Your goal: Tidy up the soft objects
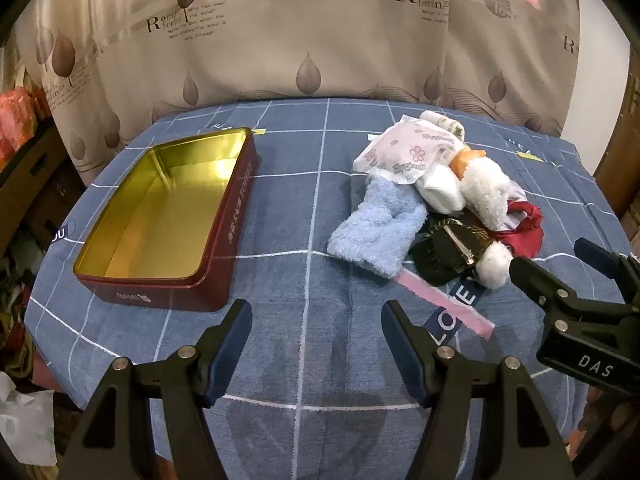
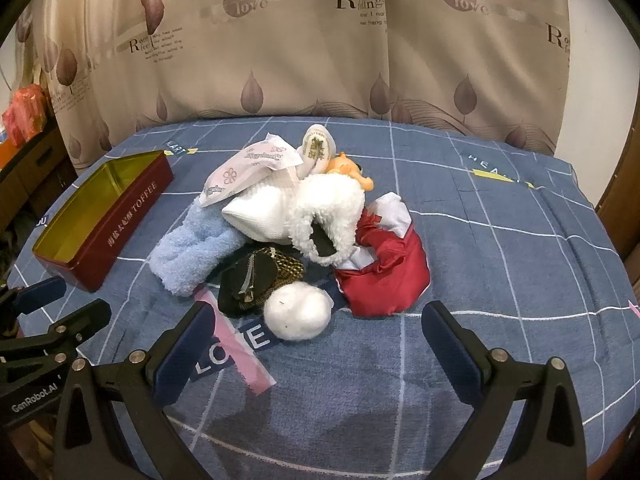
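Toffee tin [image 1: 168, 216] is the landmark: a dark red, lidless rectangular tin with a bare gold interior, set on the blue checked bedspread [image 1: 304, 360], presumably as the container the soft things are meant to go into. All the soft objects lie in one loose heap to the right of the tin, well apart from it, none inside yet.

Nearest the tin is a light blue fuzzy sock [image 2: 192, 252], with a pink-flowered wrapped packet [image 2: 248, 168] lying over its far end. Farther from the tin sit a folded white sock [image 2: 260, 216], a white fleecy plush [image 2: 324, 208] with an orange toy face [image 2: 348, 170] behind it, a black hair clip with netting [image 2: 256, 276], a white cotton ball [image 2: 298, 312] and a red satin pouch [image 2: 384, 276].

The left gripper [image 1: 316, 316] hovers in front of the tin, jaws spread wide and holding nothing. The right gripper [image 2: 316, 320] faces the heap, jaws likewise parted and unloaded, with the cotton ball lying between and just ahead of its fingertips, probably the first pick.
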The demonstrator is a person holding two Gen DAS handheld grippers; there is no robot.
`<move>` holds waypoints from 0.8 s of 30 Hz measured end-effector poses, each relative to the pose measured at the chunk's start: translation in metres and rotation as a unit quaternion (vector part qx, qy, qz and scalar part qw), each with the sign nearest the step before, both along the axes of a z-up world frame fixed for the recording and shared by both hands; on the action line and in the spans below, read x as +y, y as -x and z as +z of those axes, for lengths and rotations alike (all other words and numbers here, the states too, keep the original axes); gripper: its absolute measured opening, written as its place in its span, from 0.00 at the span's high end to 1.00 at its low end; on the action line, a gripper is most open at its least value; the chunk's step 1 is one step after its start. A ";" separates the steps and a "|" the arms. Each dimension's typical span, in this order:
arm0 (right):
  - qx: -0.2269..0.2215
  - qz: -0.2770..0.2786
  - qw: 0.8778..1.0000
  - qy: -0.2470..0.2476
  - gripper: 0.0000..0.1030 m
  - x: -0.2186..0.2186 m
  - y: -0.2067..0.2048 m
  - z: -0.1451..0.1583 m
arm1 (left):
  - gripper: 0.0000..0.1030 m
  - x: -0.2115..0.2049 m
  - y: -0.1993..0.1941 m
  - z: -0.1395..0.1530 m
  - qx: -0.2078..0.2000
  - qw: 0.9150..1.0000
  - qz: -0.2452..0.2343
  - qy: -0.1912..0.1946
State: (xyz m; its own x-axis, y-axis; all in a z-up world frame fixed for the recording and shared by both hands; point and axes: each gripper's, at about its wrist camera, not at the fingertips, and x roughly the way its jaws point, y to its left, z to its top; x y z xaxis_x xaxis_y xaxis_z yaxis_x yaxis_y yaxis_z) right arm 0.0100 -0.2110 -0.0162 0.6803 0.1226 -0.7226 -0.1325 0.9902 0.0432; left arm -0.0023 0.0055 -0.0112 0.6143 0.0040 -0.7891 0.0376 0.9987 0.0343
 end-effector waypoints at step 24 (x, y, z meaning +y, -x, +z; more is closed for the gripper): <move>-0.005 0.002 1.000 -0.002 0.01 0.000 0.002 0.003 | 0.33 -0.001 0.001 0.000 0.000 1.000 0.001 0.000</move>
State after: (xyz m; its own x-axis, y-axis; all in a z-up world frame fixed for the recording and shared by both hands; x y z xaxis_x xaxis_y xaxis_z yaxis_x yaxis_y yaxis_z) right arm 0.0079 -0.2112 -0.0134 0.6872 0.1272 -0.7152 -0.1364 0.9896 0.0450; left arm -0.0034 0.0045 -0.0114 0.6145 0.0055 -0.7889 0.0354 0.9988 0.0345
